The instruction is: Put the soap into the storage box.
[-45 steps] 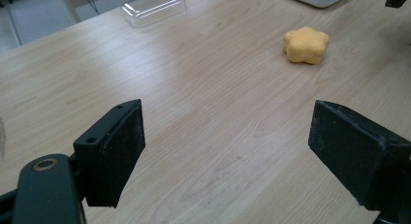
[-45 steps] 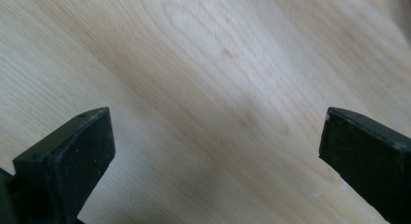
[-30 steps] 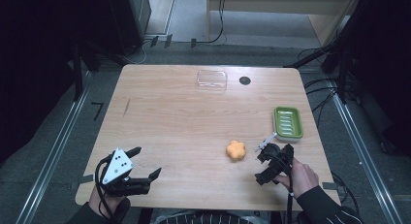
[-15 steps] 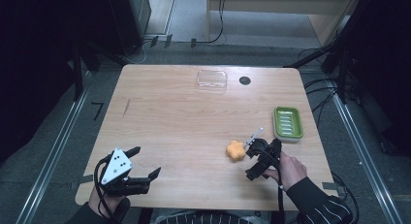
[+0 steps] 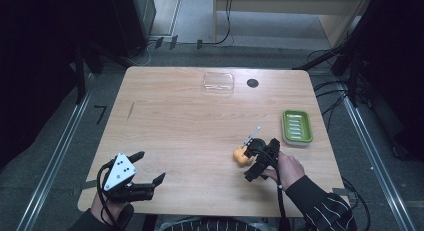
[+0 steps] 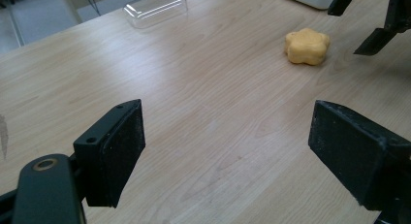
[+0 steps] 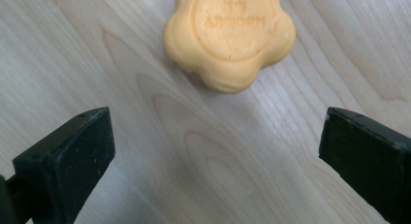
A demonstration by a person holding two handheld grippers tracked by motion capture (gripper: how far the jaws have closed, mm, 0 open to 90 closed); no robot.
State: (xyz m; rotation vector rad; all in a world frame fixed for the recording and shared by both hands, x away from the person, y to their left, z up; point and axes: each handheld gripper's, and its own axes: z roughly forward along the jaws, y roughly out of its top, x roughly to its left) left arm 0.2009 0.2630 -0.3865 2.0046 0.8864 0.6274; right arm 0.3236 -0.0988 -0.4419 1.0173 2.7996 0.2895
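Observation:
An orange flower-shaped soap [image 5: 241,156] lies on the wooden table [image 5: 180,121], right of centre near the front. My right gripper [image 5: 248,161] hangs just over and beside it, tilted down, jaws wide open. In the right gripper view the soap [image 7: 229,35] lies just beyond the open right gripper [image 7: 215,122], with nothing between the jaws. My left gripper [image 5: 150,166] rests open and empty at the front left corner. From the left gripper view, the open left gripper [image 6: 228,117] faces bare wood, with the soap [image 6: 307,46] far ahead.
A green ribbed soap dish [image 5: 297,126] sits near the right edge, just beyond the right hand. A clear plastic lid [image 5: 218,82] and a small black disc [image 5: 252,83] lie at the far edge. Bare wood spans the middle of the table.
My right gripper has moved left from near the soap dish to the soap and now tips down over it, still open. The left gripper has not moved.

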